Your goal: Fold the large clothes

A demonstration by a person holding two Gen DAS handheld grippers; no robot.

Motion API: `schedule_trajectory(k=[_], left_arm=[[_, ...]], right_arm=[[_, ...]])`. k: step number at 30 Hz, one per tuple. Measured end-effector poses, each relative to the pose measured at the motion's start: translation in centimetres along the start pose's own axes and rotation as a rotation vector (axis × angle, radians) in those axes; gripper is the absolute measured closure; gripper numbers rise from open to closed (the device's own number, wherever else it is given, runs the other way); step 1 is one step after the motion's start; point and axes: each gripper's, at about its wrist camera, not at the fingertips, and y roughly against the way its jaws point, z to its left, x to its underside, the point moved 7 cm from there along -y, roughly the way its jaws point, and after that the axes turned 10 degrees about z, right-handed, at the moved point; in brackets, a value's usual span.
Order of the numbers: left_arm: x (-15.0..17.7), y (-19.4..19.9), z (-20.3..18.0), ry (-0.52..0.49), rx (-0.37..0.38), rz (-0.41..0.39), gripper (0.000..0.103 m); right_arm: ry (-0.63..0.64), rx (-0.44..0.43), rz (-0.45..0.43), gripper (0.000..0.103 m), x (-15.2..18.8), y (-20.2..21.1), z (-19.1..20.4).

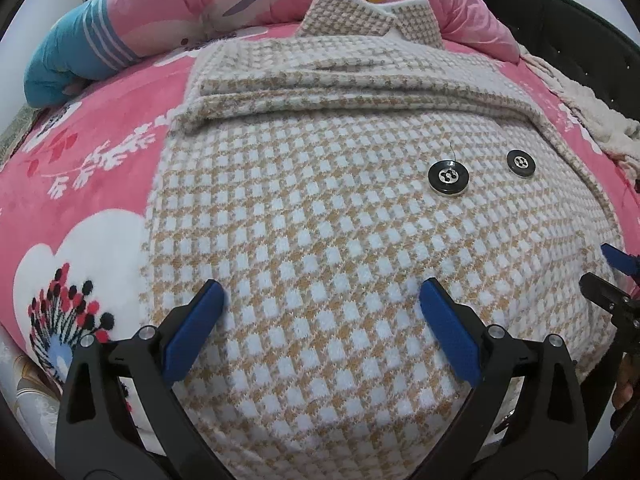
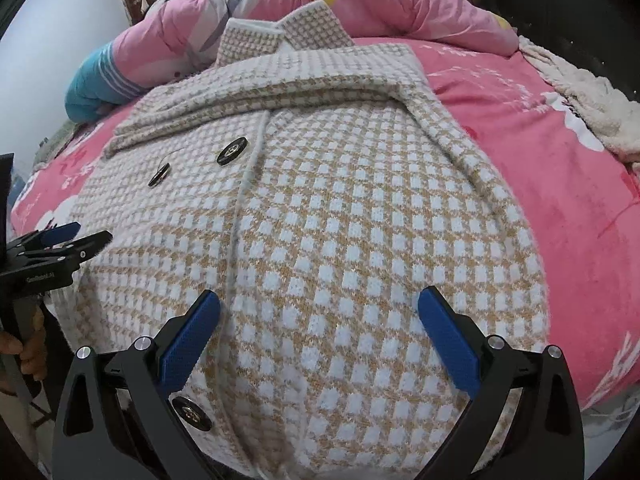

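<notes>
A tan-and-white checked coat (image 1: 320, 220) lies flat on the pink bedspread, its collar (image 1: 352, 12) at the far end and its sleeves folded across the chest. Two black buttons (image 1: 448, 178) sit right of centre. My left gripper (image 1: 323, 292) hovers open over the coat's near hem, its blue pads wide apart and nothing pinched between them. In the right wrist view the coat (image 2: 340, 220) fills the middle. My right gripper (image 2: 320, 298) is open above the hem too, with a button (image 2: 192, 414) beside its left finger. Each gripper shows at the edge of the other's view: right gripper (image 1: 610, 274), left gripper (image 2: 86, 235).
The pink flowered bedspread (image 1: 100, 184) shows on both sides of the coat. A rolled pink quilt (image 2: 380, 4) with a blue striped end (image 1: 72, 64) lies along the far side. A white fleece blanket (image 2: 580, 96) and a dark headboard (image 1: 580, 28) are at the right. A hand (image 2: 28, 352) holds the left gripper's handle.
</notes>
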Motion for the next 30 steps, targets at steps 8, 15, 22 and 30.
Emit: schedule_trajectory(k=[8, 15, 22, 30], left_arm=[[-0.27, -0.17, 0.03, -0.001, -0.009, -0.004, 0.007], [-0.26, -0.19, 0.01, 0.002, -0.008, -0.002, 0.007], [-0.27, -0.17, -0.04, 0.003, -0.008, -0.002, 0.007], [-0.23, -0.17, 0.04, 0.003, -0.008, -0.005, 0.007]], right_arm=[[0.007, -0.027, -0.012, 0.006, 0.29, -0.09, -0.27], [0.006, -0.03, -0.008, 0.006, 0.29, -0.22, -0.14], [-0.003, -0.029, 0.006, 0.006, 0.24, -0.28, -0.08], [0.005, -0.031, 0.019, 0.006, 0.19, -0.36, -0.1]])
